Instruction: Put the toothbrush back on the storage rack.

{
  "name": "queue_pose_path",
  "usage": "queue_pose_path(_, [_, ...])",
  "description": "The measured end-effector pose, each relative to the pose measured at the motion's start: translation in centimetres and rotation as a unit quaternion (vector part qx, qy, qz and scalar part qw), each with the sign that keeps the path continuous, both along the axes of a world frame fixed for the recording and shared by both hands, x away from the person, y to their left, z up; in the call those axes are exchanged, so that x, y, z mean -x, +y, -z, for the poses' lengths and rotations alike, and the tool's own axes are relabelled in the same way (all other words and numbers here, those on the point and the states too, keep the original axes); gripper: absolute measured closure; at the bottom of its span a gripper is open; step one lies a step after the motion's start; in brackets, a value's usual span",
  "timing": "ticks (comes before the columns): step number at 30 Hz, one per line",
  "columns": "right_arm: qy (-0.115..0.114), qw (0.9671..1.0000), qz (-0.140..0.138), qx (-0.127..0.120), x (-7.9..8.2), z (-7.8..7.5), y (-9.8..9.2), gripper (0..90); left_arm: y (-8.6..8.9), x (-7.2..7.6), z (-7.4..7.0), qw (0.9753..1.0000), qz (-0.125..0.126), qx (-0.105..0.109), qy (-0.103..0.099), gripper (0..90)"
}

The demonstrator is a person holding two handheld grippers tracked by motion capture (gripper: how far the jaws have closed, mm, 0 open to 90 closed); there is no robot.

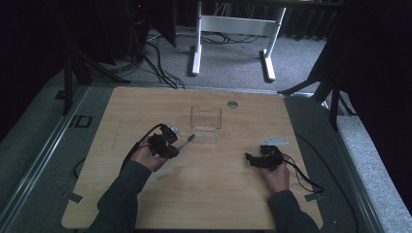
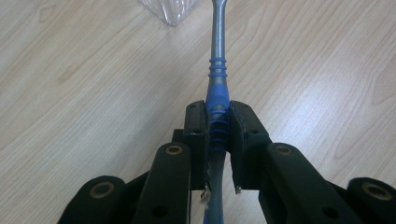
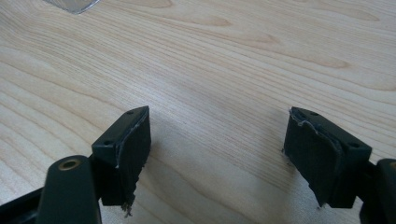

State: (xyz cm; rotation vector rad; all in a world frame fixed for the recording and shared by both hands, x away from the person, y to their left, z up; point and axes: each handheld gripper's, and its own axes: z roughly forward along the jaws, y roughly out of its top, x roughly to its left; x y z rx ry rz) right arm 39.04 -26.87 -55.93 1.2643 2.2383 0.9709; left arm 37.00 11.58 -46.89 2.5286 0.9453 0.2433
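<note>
A slim tool [image 2: 218,51] with a grey metal shaft and a ribbed blue grip sticks out forward from my left gripper [image 2: 218,123], whose jaws are shut on the blue grip. In the high view the left gripper [image 1: 172,147] sits left of centre, and the tool [image 1: 187,141] points toward a clear plastic box [image 1: 206,119] just beyond its tip. My right gripper [image 3: 217,135] is open over bare wood, nothing between its pads. It rests at the right of the table [image 1: 250,159], apart from the box.
The wooden table [image 1: 204,194] has a round grommet hole [image 1: 232,104] behind the box. A corner of the clear box [image 2: 170,9] shows ahead of the left gripper and also far left [image 3: 72,4] of the right one. Cables trail from both grippers toward the table edges.
</note>
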Motion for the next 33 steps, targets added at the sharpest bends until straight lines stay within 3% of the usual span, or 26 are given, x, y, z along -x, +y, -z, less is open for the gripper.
queue_pose_path(33, [0.000, 1.0000, 0.000, 0.000, 0.00, 0.00, 0.00, 22.7, 0.19, 0.02, -0.85, 0.9984, -0.022, 0.036, -0.037, 78.3])
